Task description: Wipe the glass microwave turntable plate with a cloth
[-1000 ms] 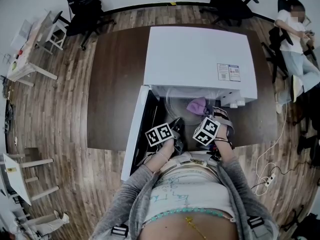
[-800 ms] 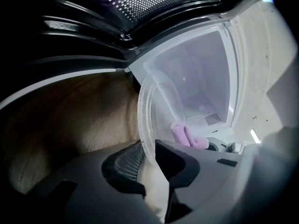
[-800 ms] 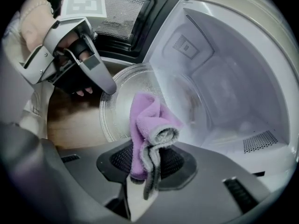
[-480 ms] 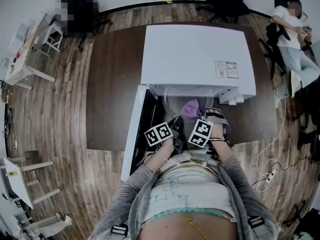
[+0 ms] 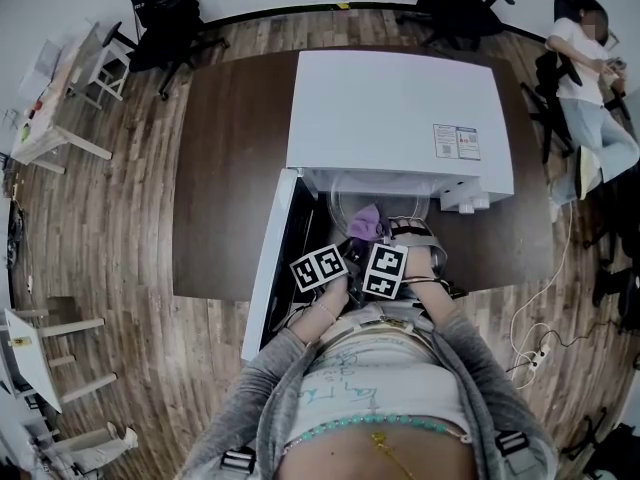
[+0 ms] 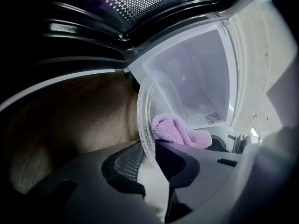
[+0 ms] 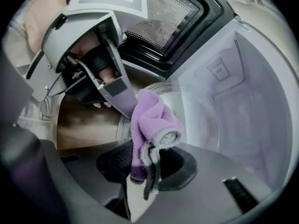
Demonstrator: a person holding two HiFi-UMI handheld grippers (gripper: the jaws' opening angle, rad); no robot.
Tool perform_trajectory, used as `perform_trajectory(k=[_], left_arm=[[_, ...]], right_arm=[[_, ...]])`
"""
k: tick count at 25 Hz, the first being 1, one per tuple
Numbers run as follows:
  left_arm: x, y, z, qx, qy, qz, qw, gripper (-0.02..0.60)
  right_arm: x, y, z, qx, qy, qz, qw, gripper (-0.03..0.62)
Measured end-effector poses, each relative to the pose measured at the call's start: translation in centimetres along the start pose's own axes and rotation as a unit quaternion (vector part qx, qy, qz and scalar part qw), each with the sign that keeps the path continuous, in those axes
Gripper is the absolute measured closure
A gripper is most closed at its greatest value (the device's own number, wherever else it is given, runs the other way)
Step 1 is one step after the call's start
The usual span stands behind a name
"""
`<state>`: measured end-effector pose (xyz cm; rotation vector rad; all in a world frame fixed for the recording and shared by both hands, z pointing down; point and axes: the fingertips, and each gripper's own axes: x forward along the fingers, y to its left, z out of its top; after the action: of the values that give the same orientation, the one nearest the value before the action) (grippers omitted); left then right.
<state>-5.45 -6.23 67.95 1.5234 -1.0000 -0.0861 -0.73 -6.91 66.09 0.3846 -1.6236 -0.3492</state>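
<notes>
Left tongs (image 6: 150, 155) clamp the glass plate (image 6: 144, 115) by its rim before the open microwave (image 5: 400, 108); right tongs (image 7: 142, 164) clench the purple cloth (image 7: 152, 120) against it, near the counter's (image 5: 225, 168) front edge.

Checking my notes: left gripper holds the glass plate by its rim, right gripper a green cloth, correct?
No, the cloth in the right gripper is purple, per the right gripper view. The left gripper does grip the glass plate by its rim.
</notes>
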Motion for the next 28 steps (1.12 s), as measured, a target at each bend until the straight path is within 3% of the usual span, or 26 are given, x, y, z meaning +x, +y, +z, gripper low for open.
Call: perform_trajectory(k=[12,28], left_arm=[[-0.1,-0.1,0.1,0.000,0.000,-0.003,1.0000,0.505],[0.3,0.2,0.0,0.007,0.003,0.010,0.9999,0.499]], right_arm=[[0.4,-1.1,4.0,-0.051,-0.032,0.010,0.998,0.468],[1.1,-2.6,7.1,-0.042,-0.081,0.029,0.995,0.468]])
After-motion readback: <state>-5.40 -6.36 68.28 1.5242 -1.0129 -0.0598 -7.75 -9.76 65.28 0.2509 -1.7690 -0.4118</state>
